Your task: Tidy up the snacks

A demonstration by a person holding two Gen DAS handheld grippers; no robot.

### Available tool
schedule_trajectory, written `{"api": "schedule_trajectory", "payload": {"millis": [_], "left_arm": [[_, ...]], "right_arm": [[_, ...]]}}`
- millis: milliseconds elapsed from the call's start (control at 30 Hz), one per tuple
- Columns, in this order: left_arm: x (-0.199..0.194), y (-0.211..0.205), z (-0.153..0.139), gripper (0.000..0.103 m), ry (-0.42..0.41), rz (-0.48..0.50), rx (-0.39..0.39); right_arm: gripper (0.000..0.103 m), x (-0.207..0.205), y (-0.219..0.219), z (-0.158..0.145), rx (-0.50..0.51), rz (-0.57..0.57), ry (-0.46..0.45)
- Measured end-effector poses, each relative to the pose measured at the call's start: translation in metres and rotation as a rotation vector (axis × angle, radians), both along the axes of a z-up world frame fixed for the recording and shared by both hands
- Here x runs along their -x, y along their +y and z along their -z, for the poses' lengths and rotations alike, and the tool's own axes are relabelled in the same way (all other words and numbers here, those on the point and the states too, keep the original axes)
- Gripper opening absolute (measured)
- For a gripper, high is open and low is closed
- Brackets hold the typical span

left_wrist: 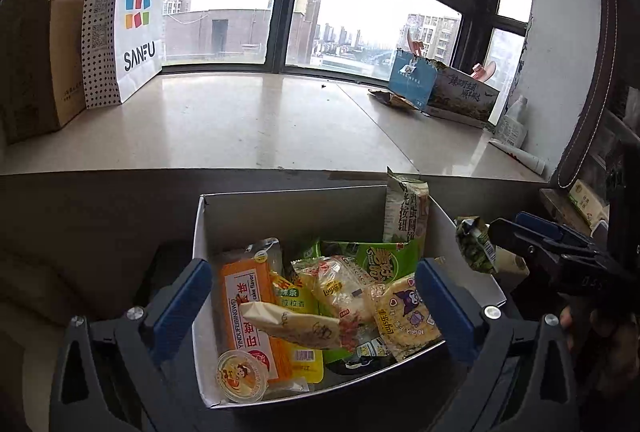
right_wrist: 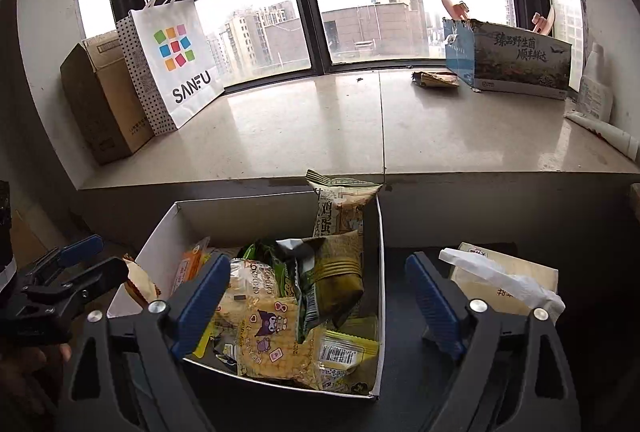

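Both claws apart over the snack box, each with a packet between its fingers.

Left claw point(left_wrist: 312, 268): spread wide; the cream packet point(left_wrist: 292, 326) between the fingers touches neither, likely let go over the pile. White box point(left_wrist: 280, 194): below the window ledge, heaped with snacks; a tall packet point(left_wrist: 404, 208) leans in its far right corner to save floor room. Right claw point(right_wrist: 316, 264): also spread; the olive packet point(right_wrist: 338, 272) sits unclamped above the heap.

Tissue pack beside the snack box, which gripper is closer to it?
Right. The right gripper hangs over the right end of the box, next to the tissue pack; the left gripper is at its left side.
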State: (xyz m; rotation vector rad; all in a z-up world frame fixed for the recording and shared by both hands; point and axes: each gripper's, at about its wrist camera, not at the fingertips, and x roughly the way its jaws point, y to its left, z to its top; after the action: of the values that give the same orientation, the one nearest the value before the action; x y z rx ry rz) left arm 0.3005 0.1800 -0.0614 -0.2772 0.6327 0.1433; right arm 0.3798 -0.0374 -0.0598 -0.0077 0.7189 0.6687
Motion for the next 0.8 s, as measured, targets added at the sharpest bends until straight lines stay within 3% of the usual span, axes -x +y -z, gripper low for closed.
{"api": "schedule_trajectory", "payload": {"millis": [67, 200, 333, 433, 533, 600, 733, 800], "left_arm": [[0.011, 0.001, -0.002, 0.103, -0.038, 0.021, 0.033], [0.04, -0.016, -0.02, 0.103, -0.109, -0.005, -0.092], [0.083, -0.042, -0.046, 0.103, -0.221, -0.015, -0.198], [0.118, -0.057, -0.065, 0.103, -0.278, -0.039, -0.222], [0.148, -0.071, -0.074, 0.103, -0.258, -0.101, -0.242], [0.17, -0.082, -0.075, 0.103, -0.268, -0.133, -0.273], [0.203, -0.102, -0.076, 0.103, -0.24, -0.057, -0.2], [0.222, -0.112, -0.073, 0.103, -0.229, -0.048, -0.139]], "right_arm": [[0.102, 0.007, -0.004, -0.004, -0.018, 0.011, -0.037], [0.102, 0.026, -0.005, -0.012, 0.018, 0.011, -0.1], [0.103, 0.062, -0.011, -0.03, 0.01, -0.001, -0.226], [0.103, 0.09, -0.022, -0.048, -0.05, 0.006, -0.29], [0.103, 0.121, -0.037, -0.061, -0.121, -0.034, -0.307], [0.103, 0.144, -0.04, -0.068, -0.076, -0.021, -0.332], [0.103, 0.204, -0.054, -0.074, -0.024, -0.004, -0.455], [0.103, 0.23, -0.06, -0.076, 0.022, -0.01, -0.436]]}}
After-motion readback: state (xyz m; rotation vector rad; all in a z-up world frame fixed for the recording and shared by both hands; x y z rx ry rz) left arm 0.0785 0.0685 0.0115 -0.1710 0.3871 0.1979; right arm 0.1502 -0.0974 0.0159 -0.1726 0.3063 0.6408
